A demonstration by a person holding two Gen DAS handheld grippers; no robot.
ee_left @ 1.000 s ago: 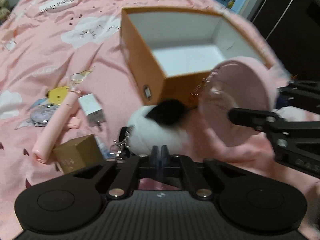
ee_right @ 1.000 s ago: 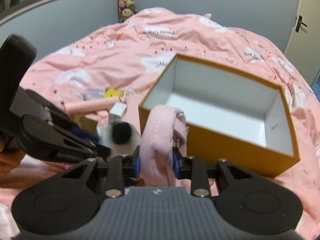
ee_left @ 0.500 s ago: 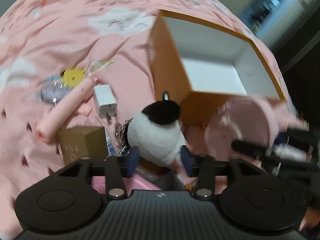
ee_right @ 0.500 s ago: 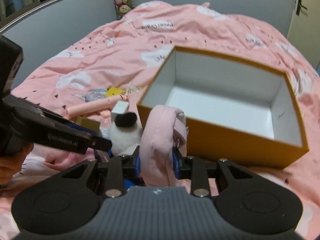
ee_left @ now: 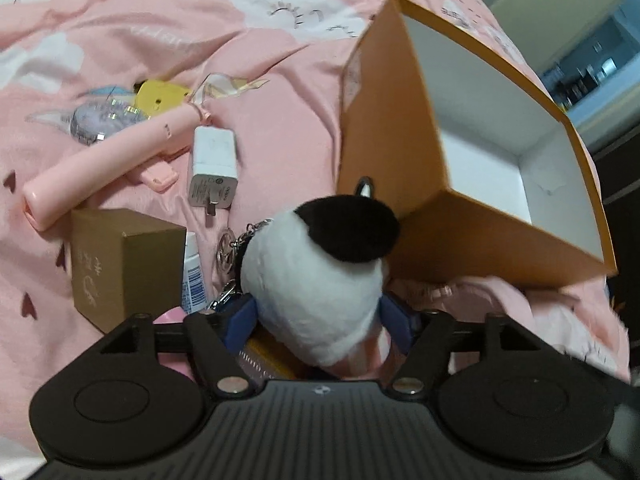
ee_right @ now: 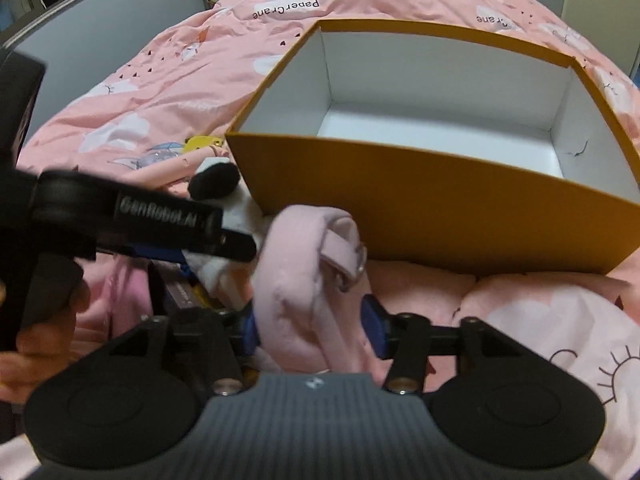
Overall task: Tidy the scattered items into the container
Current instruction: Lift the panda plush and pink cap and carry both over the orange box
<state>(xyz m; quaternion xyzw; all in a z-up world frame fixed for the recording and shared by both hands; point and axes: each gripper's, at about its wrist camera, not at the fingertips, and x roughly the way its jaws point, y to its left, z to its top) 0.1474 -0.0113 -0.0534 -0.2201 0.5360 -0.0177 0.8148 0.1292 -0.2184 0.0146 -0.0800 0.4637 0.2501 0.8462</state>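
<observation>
While the left gripper (ee_left: 318,320) is opening, the plush (ee_left: 320,280) is sitting loose between its jaws on the bed (ee_left: 280,40), just beside the box (ee_left: 400,152). At the right wrist, the right gripper (ee_right: 316,330) is opening around the pink pouch (ee_right: 304,280), lying before the empty box (ee_right: 420,208).

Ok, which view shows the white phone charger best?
The left wrist view: the white charger lies in full sight on the bedspread, prongs and printed end visible, beside the pink tube. In the right wrist view I cannot pick it out; the left gripper and panda plush cover that area.
</observation>
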